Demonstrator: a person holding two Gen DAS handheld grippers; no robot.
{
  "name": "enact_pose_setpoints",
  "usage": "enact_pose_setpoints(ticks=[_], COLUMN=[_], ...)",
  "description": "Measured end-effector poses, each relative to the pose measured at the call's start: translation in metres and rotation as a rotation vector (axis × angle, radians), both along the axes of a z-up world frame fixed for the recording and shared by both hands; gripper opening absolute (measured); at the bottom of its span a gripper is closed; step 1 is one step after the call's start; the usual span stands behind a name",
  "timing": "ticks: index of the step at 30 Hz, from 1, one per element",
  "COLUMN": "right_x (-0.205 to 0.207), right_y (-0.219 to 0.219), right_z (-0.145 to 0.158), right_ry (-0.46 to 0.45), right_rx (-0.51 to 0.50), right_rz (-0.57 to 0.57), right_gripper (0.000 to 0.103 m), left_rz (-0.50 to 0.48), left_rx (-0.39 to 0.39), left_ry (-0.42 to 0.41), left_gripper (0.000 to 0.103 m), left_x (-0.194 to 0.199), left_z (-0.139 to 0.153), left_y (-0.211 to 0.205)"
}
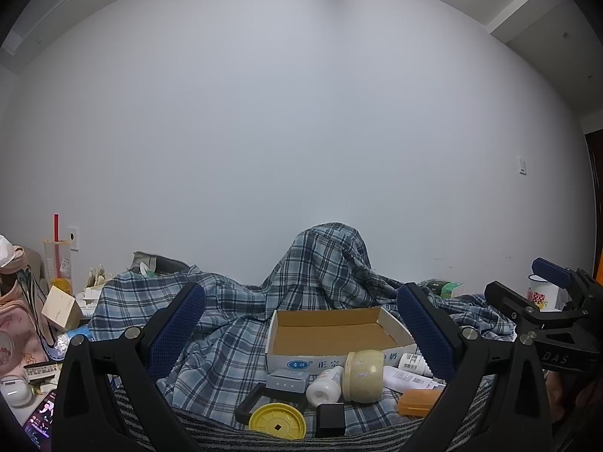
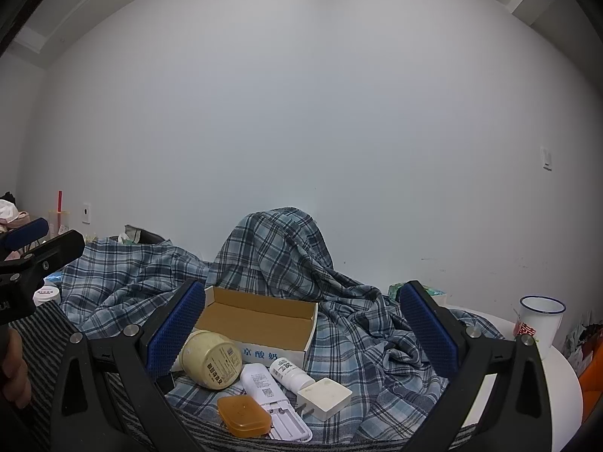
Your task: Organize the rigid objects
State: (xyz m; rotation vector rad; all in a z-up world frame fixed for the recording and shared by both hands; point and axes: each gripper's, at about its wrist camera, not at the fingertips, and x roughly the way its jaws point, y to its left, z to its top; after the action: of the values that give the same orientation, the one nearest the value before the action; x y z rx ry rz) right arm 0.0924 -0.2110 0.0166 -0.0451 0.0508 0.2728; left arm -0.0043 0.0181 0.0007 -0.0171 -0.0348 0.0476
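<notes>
Left wrist view: left gripper (image 1: 301, 324) jaws wide apart, blue textured pads (image 1: 177, 327) clear of everything, nothing held. Between the fingers, open shallow cardboard box with white printed sides (image 1: 331, 329) sits on blue plaid cloth (image 1: 226, 324), inside empty. In front of box, a loose cluster: cream round jar lying on its side (image 1: 362, 376), small white plastic bottle on its side (image 1: 325, 386) touching jar's left, grey rectangular box (image 1: 288, 380) left of bottle, yellow round lid lying flat (image 1: 278, 421) nearest camera, small black cube (image 1: 330, 419) just right of lid, black open frame (image 1: 250, 401) left of lid. Orange translucent soap-shaped case (image 1: 418, 402) right of jar, white tube with print (image 1: 405, 374) behind it. Right gripper (image 1: 527, 297) at far right, raised, appears open with nothing between its fingers.

Right wrist view: right gripper (image 2: 301, 326) jaws spread wide, empty. Same cardboard box (image 2: 264, 320) sits between fingers, left of centre. Cream jar (image 2: 211, 359) on its side touching box front, beside left pad. White tube (image 2: 260, 384) and white labelled bottle (image 2: 291, 371) lie in front of box; white square plug adapter (image 2: 325, 397) just right of them; orange case (image 2: 244, 414) nearest camera, resting over tube end. White enamel mug with blue rim (image 2: 541, 320) stands far right on white round table (image 2: 527, 395). Left gripper (image 2: 34, 245) at left edge.
</notes>
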Motion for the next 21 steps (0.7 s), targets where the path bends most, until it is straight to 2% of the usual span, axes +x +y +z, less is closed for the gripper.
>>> enact_pose_setpoints(ticks=[21], right_x=[-0.0001], right_y=[0.0], right_z=[-0.0001], right_ry=[0.0], right_rx=[0.0], right_rz=[0.0], right_gripper=[0.103], left_rz=[0.0], left_rx=[0.001], left_ry=[0.0], left_gripper=[0.103], left_x=[0.0001], left_z=[0.0001], left_y=[-0.0003])
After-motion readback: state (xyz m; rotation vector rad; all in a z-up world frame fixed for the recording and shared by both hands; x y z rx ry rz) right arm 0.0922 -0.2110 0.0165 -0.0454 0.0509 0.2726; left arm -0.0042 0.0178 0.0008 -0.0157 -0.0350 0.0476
